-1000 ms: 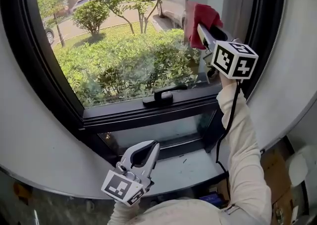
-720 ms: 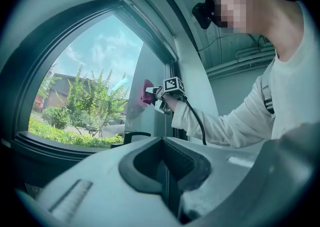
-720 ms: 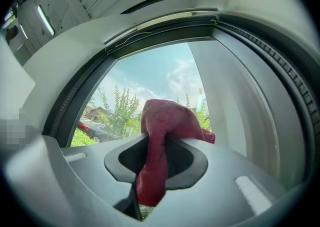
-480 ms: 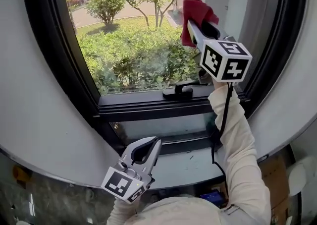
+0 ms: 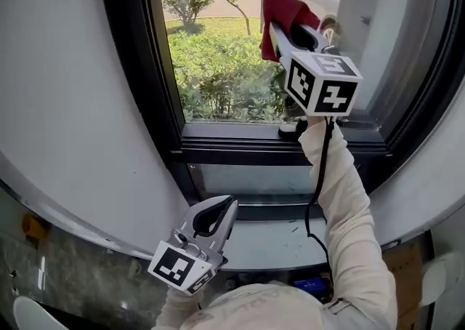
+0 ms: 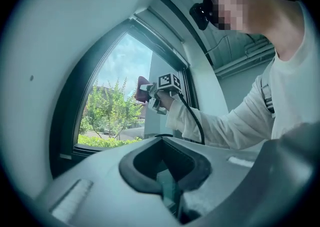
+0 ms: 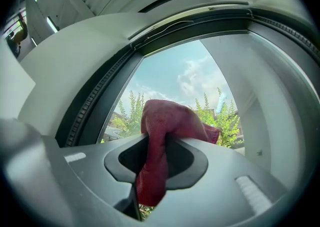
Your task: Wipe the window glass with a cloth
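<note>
A red cloth [image 5: 282, 14] is pinched in my right gripper [image 5: 280, 25], which is raised against the upper right of the window glass [image 5: 218, 67]. In the right gripper view the red cloth [image 7: 159, 141] bunches over the jaws and hangs down between them, with the window glass [image 7: 185, 86] just ahead. My left gripper [image 5: 218, 214] hangs low near the sill, shut with nothing in it. In the left gripper view the right gripper [image 6: 152, 93] and the red cloth [image 6: 141, 88] show far off at the window glass [image 6: 117, 106].
A black window frame [image 5: 138, 67] surrounds the pane, with a black handle [image 5: 290, 129] on the lower rail. Below is a smaller pane [image 5: 254, 179] and a grey sill [image 5: 269, 245]. White walls curve at both sides. A person's white sleeve [image 5: 345, 205] reaches up.
The view has swung so the window sits further right. The right gripper with the cloth stays high on the glass, shifted slightly left and up. The left gripper has barely moved.
</note>
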`<control>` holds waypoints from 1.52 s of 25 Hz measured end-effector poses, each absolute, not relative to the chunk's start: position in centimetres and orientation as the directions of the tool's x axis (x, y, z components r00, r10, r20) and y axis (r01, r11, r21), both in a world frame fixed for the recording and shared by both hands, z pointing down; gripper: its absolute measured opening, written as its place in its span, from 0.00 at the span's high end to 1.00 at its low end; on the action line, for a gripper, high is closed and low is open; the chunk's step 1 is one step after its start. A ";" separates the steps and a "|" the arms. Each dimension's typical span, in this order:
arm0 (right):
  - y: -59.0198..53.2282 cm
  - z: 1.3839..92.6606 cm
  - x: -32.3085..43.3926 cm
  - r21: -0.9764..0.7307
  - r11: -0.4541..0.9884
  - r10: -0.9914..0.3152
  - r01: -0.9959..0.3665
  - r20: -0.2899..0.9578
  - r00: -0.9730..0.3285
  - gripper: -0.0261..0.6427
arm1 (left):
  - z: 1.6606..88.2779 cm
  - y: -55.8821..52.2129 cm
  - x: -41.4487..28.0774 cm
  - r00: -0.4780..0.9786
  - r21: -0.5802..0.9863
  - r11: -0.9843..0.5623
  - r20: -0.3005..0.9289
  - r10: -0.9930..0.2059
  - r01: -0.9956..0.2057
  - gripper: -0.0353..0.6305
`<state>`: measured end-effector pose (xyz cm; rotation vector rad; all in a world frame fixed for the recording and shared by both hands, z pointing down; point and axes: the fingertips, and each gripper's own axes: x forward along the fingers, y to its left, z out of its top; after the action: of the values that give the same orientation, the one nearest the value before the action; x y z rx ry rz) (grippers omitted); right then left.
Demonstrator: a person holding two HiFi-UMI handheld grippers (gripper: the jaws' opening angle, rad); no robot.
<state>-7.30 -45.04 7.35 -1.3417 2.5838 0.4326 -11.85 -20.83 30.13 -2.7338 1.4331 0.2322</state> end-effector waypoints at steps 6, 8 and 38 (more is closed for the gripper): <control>-44.3 7.2 -12.8 0.172 0.599 -0.724 -0.782 -0.300 -0.621 0.79 | 30.0 -19.9 -14.5 0.526 0.030 -0.536 -0.158 -0.836 -0.844 0.95; -43.9 7.2 -14.7 0.176 0.615 -0.712 -0.769 -0.296 -0.637 0.79 | 30.0 -19.5 -15.3 0.517 0.026 -0.527 -0.156 -0.842 -0.850 0.95; -44.1 12.4 -13.5 0.295 0.595 -0.717 -0.748 -0.225 -0.660 0.79 | 30.6 -20.4 -12.4 0.572 0.017 -0.579 -0.129 -0.810 -0.815 0.95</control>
<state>-13.46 -44.13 12.41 -1.2567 2.7313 0.5645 -12.41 -20.39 30.62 -2.7456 1.4203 0.1904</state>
